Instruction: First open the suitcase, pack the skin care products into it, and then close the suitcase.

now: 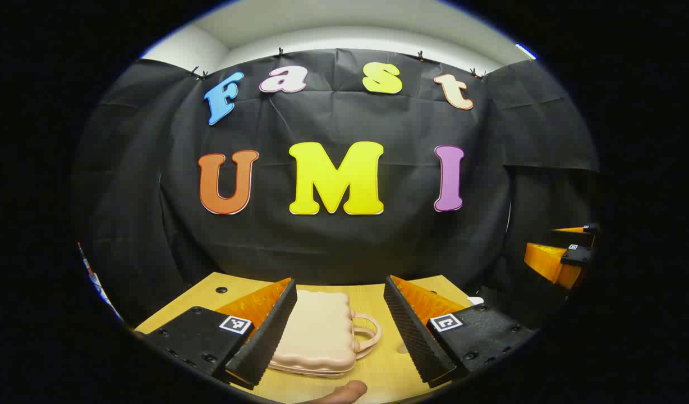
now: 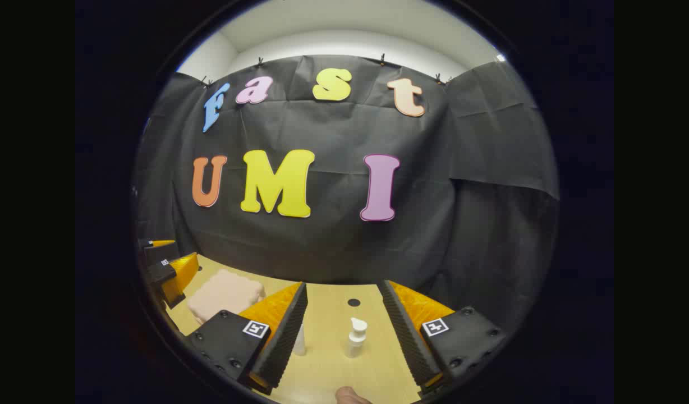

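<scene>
While the pale pink scalloped hard-shell suitcase (image 1: pixel 316 331) lies flat and closed on the light wooden worktop (image 1: pixel 378 297), the left gripper (image 1: pixel 340 328) hangs above the near edge with its fingers wide apart, one to each side of the case and touching nothing. The case's looped handle (image 1: pixel 367 335) points toward that gripper's right finger. A fingertip of the person's hand (image 1: pixel 344 391) shows at the bottom edge of the left gripper view. Far to the right in the same view sits the right gripper (image 1: pixel 563 252), well apart from the case.

Seen from the right gripper view, the right gripper (image 2: pixel 344 336) also has its fingers spread apart and empty. Between them stands a small white pump bottle (image 2: pixel 356 335), upright on the worktop and clear of both fingers. A second white bottle (image 2: pixel 299 339) stands just beside the left-hand finger, mostly hidden behind it; it may be a plain tube or flask, but too little shows to tell. A dark round hole (image 2: pixel 353 302) lies in the worktop beyond the pump bottle. The suitcase (image 2: pixel 225 294) rests further left, with the left gripper (image 2: pixel 168 269) near its far side.
</scene>
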Motion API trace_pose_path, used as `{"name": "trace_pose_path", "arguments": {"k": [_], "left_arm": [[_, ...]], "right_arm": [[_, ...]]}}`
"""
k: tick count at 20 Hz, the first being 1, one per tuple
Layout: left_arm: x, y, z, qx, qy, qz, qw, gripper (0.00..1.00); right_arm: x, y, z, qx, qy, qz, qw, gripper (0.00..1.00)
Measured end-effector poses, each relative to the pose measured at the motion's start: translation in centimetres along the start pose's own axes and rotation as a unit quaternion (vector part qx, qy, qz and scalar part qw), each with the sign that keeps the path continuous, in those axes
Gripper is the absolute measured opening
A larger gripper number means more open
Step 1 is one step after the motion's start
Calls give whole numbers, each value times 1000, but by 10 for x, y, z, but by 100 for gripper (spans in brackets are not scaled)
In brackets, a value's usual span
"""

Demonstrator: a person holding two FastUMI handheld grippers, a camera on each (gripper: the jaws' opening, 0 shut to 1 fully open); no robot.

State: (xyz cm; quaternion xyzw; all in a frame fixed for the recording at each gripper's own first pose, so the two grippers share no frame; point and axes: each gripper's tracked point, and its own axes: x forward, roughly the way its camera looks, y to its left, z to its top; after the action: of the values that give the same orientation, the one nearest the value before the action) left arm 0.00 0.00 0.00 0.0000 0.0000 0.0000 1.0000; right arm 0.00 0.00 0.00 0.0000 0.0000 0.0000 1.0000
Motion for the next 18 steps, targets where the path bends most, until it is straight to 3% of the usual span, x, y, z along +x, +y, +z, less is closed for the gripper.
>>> {"name": "trace_pose_path", "arguments": {"k": [12, 18], "left_arm": [[1, -15, 11, 25, -21, -16, 999, 99], [12, -38, -42, 78, 15, -57, 995, 99]], "right_arm": [[10, -12, -2, 1, 4, 17, 1000, 80], [7, -39, -21, -5, 13, 6, 1000, 80]]}}
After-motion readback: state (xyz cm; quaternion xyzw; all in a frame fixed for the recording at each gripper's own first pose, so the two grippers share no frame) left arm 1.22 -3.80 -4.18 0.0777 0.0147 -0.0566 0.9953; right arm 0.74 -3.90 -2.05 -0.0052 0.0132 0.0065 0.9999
